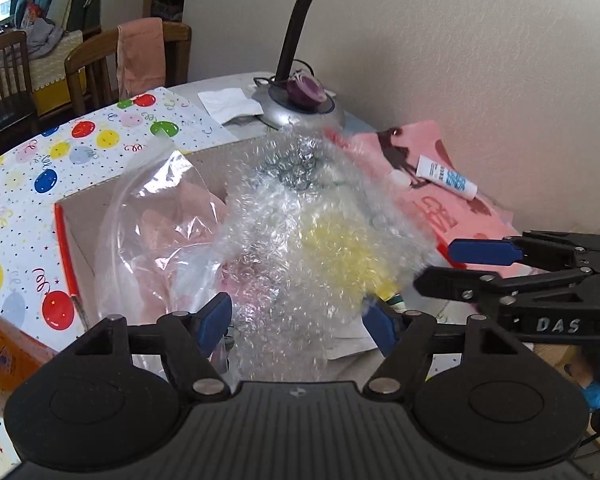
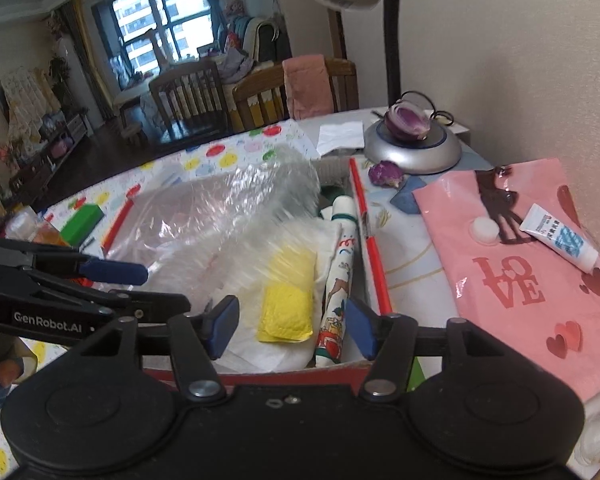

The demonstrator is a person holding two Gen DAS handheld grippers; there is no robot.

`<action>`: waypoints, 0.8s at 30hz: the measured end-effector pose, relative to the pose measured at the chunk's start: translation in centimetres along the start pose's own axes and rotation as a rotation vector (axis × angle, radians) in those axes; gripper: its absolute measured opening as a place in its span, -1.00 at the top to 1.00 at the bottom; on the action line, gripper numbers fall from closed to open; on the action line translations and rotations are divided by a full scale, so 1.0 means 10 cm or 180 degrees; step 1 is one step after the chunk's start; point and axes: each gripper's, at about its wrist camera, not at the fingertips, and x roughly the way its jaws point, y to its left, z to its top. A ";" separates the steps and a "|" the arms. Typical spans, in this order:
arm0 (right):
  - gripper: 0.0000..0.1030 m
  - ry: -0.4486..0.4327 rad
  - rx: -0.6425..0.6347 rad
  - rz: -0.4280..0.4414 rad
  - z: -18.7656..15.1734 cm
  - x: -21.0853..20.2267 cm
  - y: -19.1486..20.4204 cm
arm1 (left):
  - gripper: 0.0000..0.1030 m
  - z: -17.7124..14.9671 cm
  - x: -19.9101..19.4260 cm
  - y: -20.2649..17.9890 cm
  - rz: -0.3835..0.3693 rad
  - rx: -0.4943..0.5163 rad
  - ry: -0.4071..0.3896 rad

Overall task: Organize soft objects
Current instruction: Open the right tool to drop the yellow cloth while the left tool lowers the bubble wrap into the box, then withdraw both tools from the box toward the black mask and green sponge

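one cardboard box (image 2: 364,216), red-edged, open on top: it serves as the bin where the soft things gather. one balloon-print sheet (image 1: 16,216) under it, one pink love bag (image 2: 512,264) just beside it, bearing one tube of cream (image 2: 560,240). one sheet of bubble wrap (image 1: 300,220), blurred, draped across the box mouth and over one clear plastic bag (image 1: 156,216); probably being laid in. one lamp base (image 2: 412,148) carrying one purple onion half (image 2: 406,122). one printed paper roll (image 2: 336,288) along the box's right wall. one yellow pad (image 2: 286,312) lying on white paper.

left gripper (image 1: 296,320): jaws apart, bubble wrap lying between them, unclamped. right gripper (image 2: 290,328): jaws apart, empty, above the box.
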 end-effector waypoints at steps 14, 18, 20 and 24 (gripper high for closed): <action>-0.53 -0.0384 -0.0219 0.0377 0.15 -0.53 0.43 | -0.51 -0.18 -1.00 0.14 0.0343 -0.0097 -0.0552; -0.64 -0.0444 -0.0284 0.0558 0.22 -0.57 0.70 | -0.57 -0.28 -1.27 0.31 0.0473 -0.0229 -0.0676; -0.69 -0.0470 -0.0340 0.0628 0.25 -0.57 0.85 | -0.62 -0.34 -1.40 0.41 0.0561 -0.0274 -0.0747; -0.75 -0.0480 -0.0409 0.0709 0.30 -0.53 1.16 | -0.70 -0.48 -1.64 0.62 0.0650 -0.0351 -0.0888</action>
